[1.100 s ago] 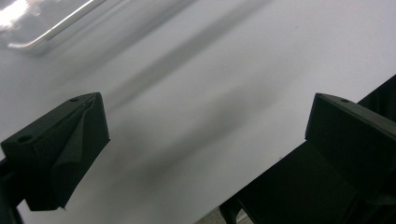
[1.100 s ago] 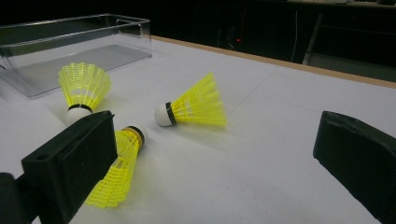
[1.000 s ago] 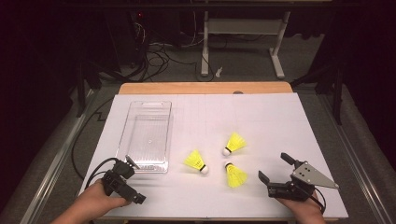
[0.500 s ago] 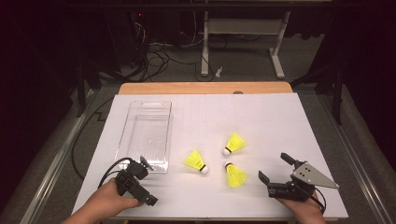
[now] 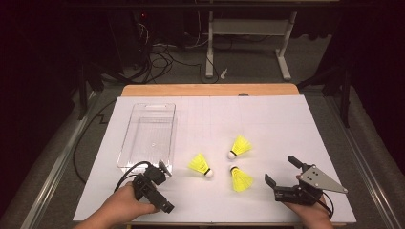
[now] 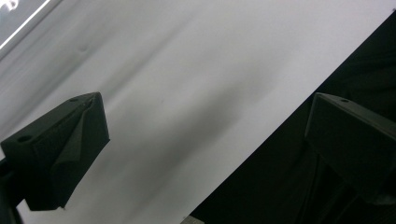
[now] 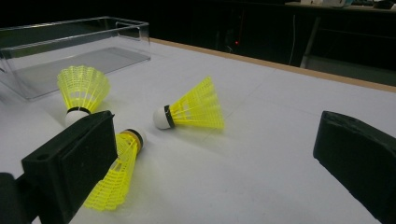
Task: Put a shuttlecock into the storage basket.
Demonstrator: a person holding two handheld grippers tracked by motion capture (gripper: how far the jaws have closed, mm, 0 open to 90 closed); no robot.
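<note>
Three yellow shuttlecocks with white cork tips lie on the white table sheet: one at the left point(image 5: 200, 164), one farther back point(image 5: 240, 146), one nearest the front point(image 5: 240, 179). My right gripper point(image 5: 282, 171) stands open just right of them, holding nothing. In the right gripper view point(image 7: 215, 158) the nearest shuttlecock point(image 7: 114, 172) lies partly behind the left jaw, with the other two point(image 7: 191, 109) point(image 7: 84, 88) beyond. My left gripper point(image 5: 165, 187) is open at the front left, turned sideways. Between its jaws the left gripper view point(image 6: 205, 135) shows bare sheet and the table's front edge.
A clear plastic tray point(image 5: 148, 133) point(image 7: 70, 51) with nothing in it lies at the left, just behind the left gripper. The wooden table edge point(image 5: 210, 89) runs along the back. Beyond it are dark floor, cables and a white desk frame point(image 5: 248, 43).
My left gripper has shifted a little to the right and swung round to lie sideways along the front edge. The right gripper and the shuttlecocks have stayed put.
</note>
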